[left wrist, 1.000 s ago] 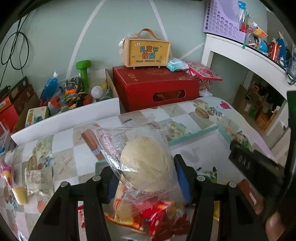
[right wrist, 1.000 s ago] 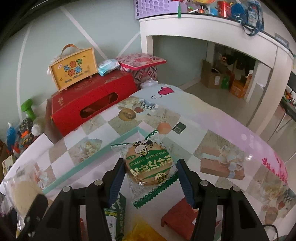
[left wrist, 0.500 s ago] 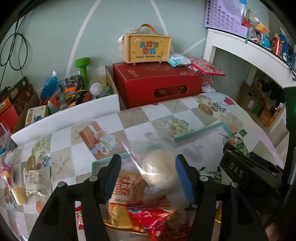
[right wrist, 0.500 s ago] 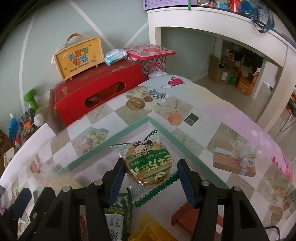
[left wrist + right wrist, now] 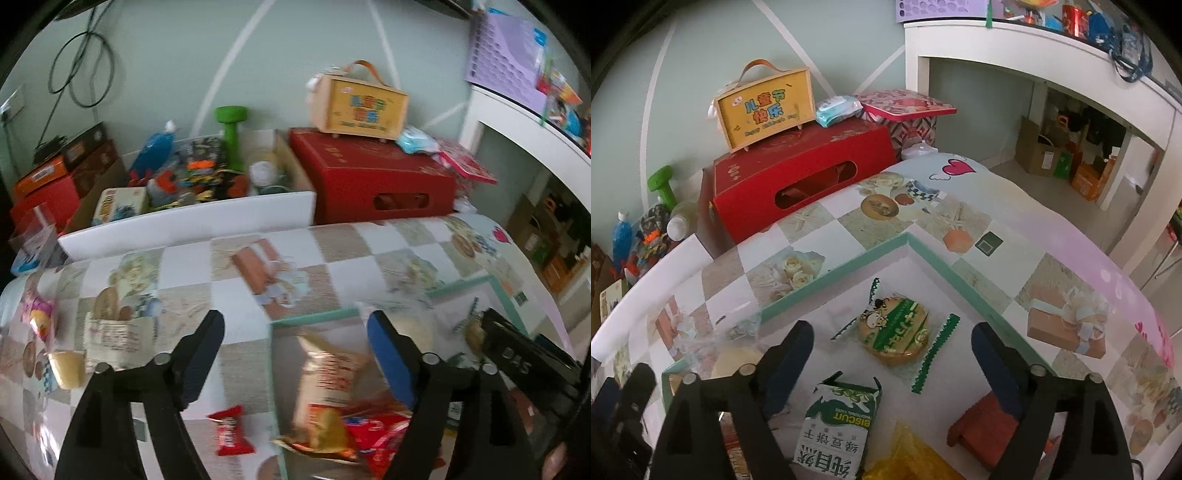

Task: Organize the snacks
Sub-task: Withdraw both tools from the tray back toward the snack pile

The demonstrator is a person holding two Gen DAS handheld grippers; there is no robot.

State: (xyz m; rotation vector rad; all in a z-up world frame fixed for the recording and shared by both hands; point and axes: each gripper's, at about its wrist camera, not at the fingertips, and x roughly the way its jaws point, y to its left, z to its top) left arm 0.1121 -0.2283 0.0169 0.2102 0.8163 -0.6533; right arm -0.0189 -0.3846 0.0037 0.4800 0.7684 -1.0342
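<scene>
A shallow tray with a teal rim (image 5: 923, 251) lies on the patterned tablecloth and holds snacks. In the right wrist view a round green-wrapped biscuit (image 5: 895, 336) lies in it, between and just beyond the tips of my open, empty right gripper (image 5: 892, 341); a green biscuit pack (image 5: 838, 428), a yellow bag (image 5: 916, 458) and a red-brown block (image 5: 982, 435) lie nearer. A clear-bagged bun (image 5: 737, 360) lies at the tray's left end. My left gripper (image 5: 295, 332) is open and empty over the tray's left rim (image 5: 273, 369), above an orange snack bag (image 5: 325, 387) and red packets (image 5: 380, 446).
Loose snacks lie on the cloth left of the tray: a red packet (image 5: 231, 432), a paper-wrapped one (image 5: 110, 339), a yellow one (image 5: 66, 369) and a pink one (image 5: 37, 314). A red box (image 5: 798, 184) with a yellow case (image 5: 764, 107) stands behind the table.
My left gripper let go of the bagged bun, which dropped into the tray, then swung left. My right gripper opened and released the green biscuit into the tray.
</scene>
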